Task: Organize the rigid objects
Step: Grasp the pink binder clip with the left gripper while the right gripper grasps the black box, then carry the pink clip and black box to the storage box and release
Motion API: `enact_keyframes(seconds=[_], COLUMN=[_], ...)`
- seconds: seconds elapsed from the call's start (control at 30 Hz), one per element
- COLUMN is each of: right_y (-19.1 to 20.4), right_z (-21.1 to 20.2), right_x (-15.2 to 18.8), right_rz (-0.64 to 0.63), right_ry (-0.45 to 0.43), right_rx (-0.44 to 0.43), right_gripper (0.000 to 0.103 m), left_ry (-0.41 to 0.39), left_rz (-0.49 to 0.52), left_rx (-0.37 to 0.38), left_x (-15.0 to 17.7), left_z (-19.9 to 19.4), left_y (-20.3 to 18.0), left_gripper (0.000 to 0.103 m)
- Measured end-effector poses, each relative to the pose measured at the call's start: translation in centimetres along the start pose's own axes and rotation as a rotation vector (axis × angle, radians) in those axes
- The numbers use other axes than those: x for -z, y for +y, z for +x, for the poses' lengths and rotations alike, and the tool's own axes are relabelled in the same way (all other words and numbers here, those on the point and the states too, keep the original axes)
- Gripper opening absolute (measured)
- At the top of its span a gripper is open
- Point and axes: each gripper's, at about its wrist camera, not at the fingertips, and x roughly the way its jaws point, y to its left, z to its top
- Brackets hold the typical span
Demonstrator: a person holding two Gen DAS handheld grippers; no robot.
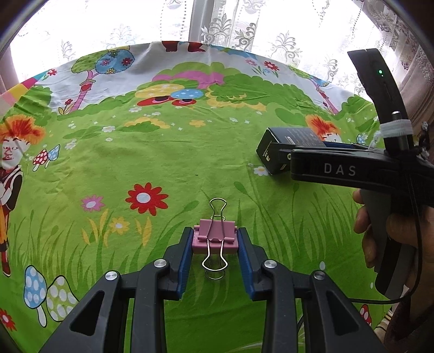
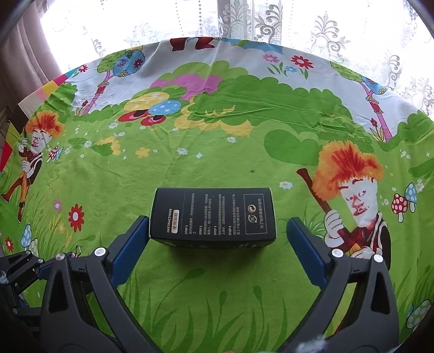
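A pink binder clip [image 1: 215,239] with wire handles sits between the blue pads of my left gripper [image 1: 215,236], which is shut on it just above the cloth. A black box [image 2: 213,217] with white printed text lies on the cloth between the fingers of my right gripper [image 2: 217,228], which is open; the left pad is next to the box's side and the right pad stands apart from it. The box [image 1: 287,148] and the right gripper [image 1: 282,160] also show at the right of the left wrist view.
A bright cartoon-printed cloth [image 1: 162,152] covers the table. Lace curtains [image 2: 271,21] hang behind the far edge. The left gripper's body [image 2: 24,268] shows at the lower left of the right wrist view. A hand [image 1: 379,230] holds the right gripper.
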Motion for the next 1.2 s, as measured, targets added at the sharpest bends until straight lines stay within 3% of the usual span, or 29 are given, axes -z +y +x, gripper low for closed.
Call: enact_keyframes(seconds=[0.13, 0.23, 0.47, 0.77, 1.2], right_y=[-0.2, 0.0, 0.7, 4.9, 12.7], right_z=[0.6, 0.5, -2.1, -8.2, -15.8], right_x=[-0.1, 0.0, 0.2, 1.5, 5.8], right_rz=[0.024, 0.011, 0.005, -0.030, -0.132], right_ry=[-0.003, 0.000, -0.038, -0.098, -0.126], right_rx=[0.024, 0.038, 0.062, 0.020, -0.084], right_gripper=[0.099, 0.087, 0.086, 0.086, 0.086], left_ry=[-0.005, -0.010, -0.029, -0.091, -0.136], left_rz=[-0.008, -0.017, -0.046, -0.123, -0.246], left_rx=[-0.008, -0.014, -0.022, -0.063, -0.168], left_x=[0.0, 0.0, 0.5, 2.4, 9.0], left_z=[-0.3, -0.8, -2.9, -8.1, -16.1], left_y=[0.3, 0.5, 1.3, 3.8, 8.8], left_gripper=[0.033, 0.033, 0.033, 0.033, 0.033])
